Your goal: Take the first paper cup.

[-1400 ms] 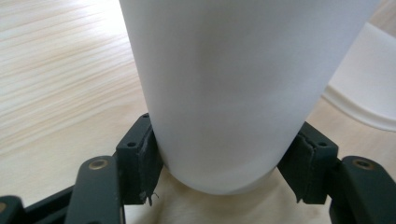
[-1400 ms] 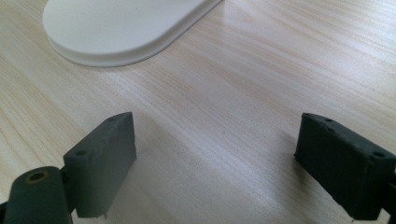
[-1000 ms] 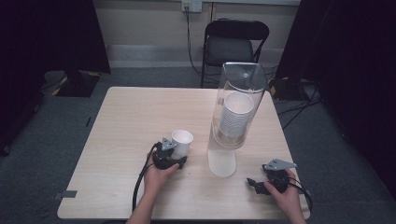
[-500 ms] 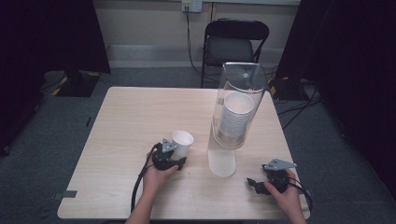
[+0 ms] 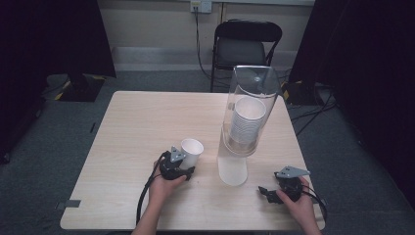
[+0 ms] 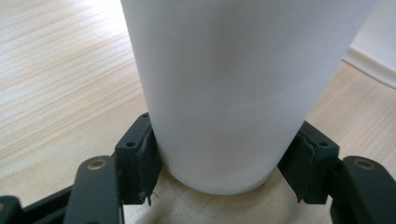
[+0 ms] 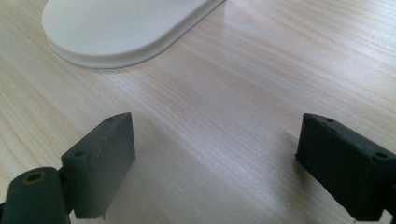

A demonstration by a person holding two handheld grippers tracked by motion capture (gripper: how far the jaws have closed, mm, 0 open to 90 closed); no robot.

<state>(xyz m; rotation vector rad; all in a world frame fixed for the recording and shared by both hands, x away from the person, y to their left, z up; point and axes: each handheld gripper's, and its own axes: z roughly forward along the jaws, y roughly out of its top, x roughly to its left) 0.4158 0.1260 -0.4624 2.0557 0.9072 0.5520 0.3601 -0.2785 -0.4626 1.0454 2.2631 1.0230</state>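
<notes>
The white paper cup (image 5: 192, 152) stands upright on the desk (image 5: 132, 127), just left of the clear cup dispenser (image 5: 247, 112), and sits between the pads of the left tool (image 6: 219, 163), low on its wall near the base. That tool is clamped on the cup, both pads (image 6: 140, 161) pressing its sides, while the right tool (image 7: 215, 163) rests on the desk with its jaws wide apart and nothing between them, near the dispenser's white base (image 7: 116, 28). The cup is plain, smooth and tapers slightly downward.

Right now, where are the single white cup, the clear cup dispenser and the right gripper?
White cup (image 5: 192, 152), high view, on its side wall.
Clear cup dispenser (image 5: 254, 93), high view, on its tube wall.
Right gripper (image 5: 263, 191), high view, between its fingertips.
</notes>
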